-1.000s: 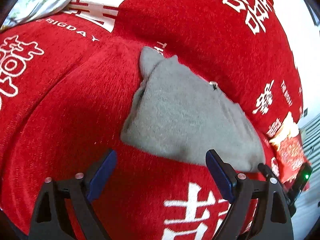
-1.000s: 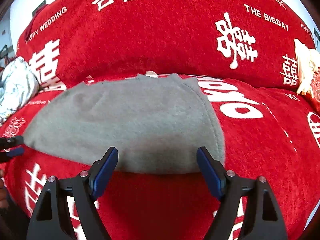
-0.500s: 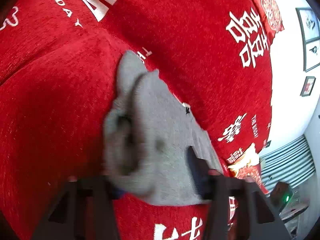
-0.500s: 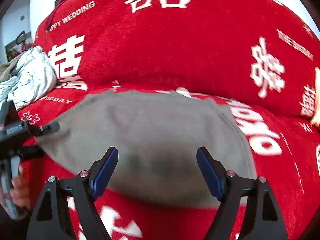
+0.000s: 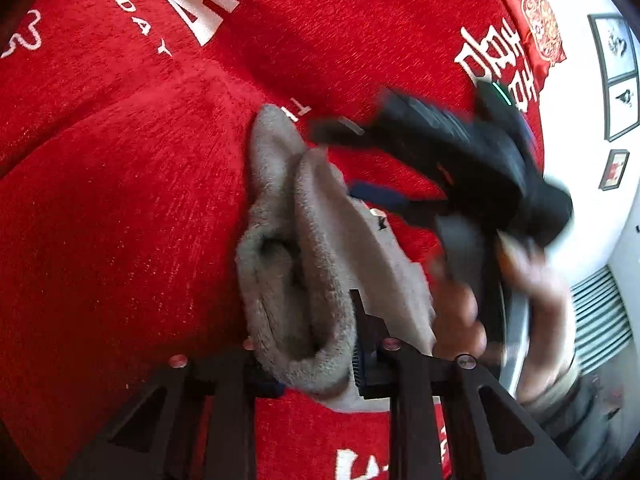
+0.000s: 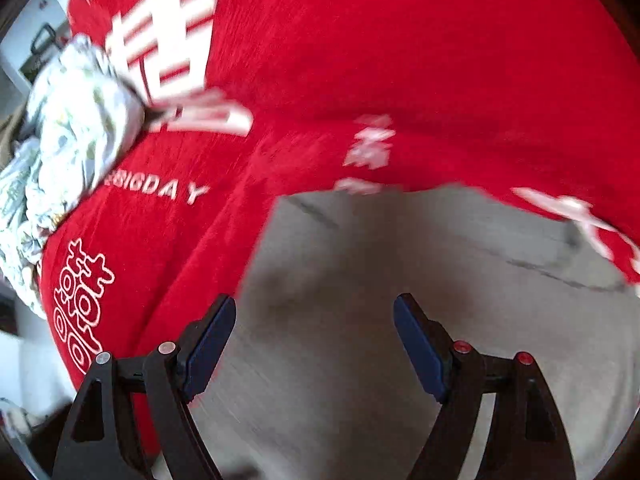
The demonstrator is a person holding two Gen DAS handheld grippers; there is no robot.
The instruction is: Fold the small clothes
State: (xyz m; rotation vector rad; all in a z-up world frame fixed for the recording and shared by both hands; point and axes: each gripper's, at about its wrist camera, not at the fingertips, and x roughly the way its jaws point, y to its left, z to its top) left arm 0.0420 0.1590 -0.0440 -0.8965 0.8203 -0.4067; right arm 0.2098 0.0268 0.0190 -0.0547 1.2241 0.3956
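- The small grey fleece garment [image 5: 320, 264] lies on a red plush sofa cover with white printed lettering [image 5: 120, 200], near the crease where the seat meets the backrest.
- In the left wrist view its near end is bunched into a thick roll, and the left gripper [image 5: 316, 364] is closed on that roll, the fleece bulging up between the two fingers.
- The right gripper [image 6: 314, 340] hangs over the flat spread of the same garment [image 6: 400, 300] with its blue-padded fingers wide apart and nothing between them; from the left wrist view it shows as a blurred black tool [image 5: 460, 160] held in the person's right hand [image 5: 480, 300] above the far part of the cloth.
- Judged from this, the fold is at an early stage: one end is gathered and lifted, the rest is spread out, and no finished, squared fold is visible.
- What is left appears to be carrying the gripped end over the flat part and pressing it down.
- The garment's far edge lies close to the backrest, so room is tight there; open red seat stretches to the left of it.
- A crumpled white patterned cloth [image 6: 68, 140] sits well apart at the sofa's left end.
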